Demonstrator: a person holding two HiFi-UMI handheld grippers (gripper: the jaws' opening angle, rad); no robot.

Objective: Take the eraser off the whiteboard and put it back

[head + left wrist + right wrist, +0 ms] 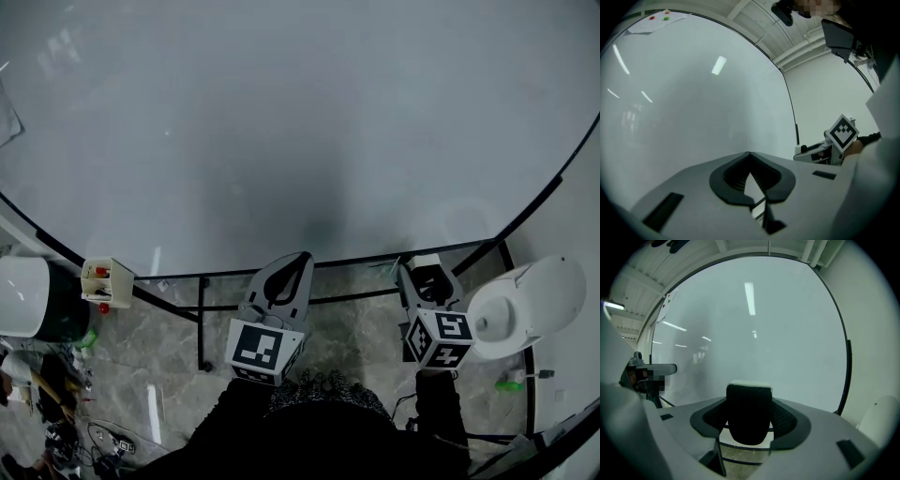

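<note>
1. The right tongs are closed on the eraser, which fills the gap between the two jaws.
2. In the right gripper view the eraser stands upright, its black felt body towards the camera and a thin white backing showing along its top edge.
3. The whiteboard fills the space beyond the eraser. Its pale surface is bare there and reflects ceiling lights.
4. From the head view the eraser sits near the board's lower black frame, right of centre. Whether it touches the board cannot be told.
5. The left tongs are pressed together, their tips meeting with nothing between them.
6. They point at the board's lower edge, left of the right tongs and well apart from them.
7. In the left gripper view the marker cube of the right tongs shows at the right.
8. A small white tray with red items in it sits at the board's lower left edge.
9. A grey marbled floor lies below the frame.
10. A dark sleeve reaches up to the left tongs.
</note>
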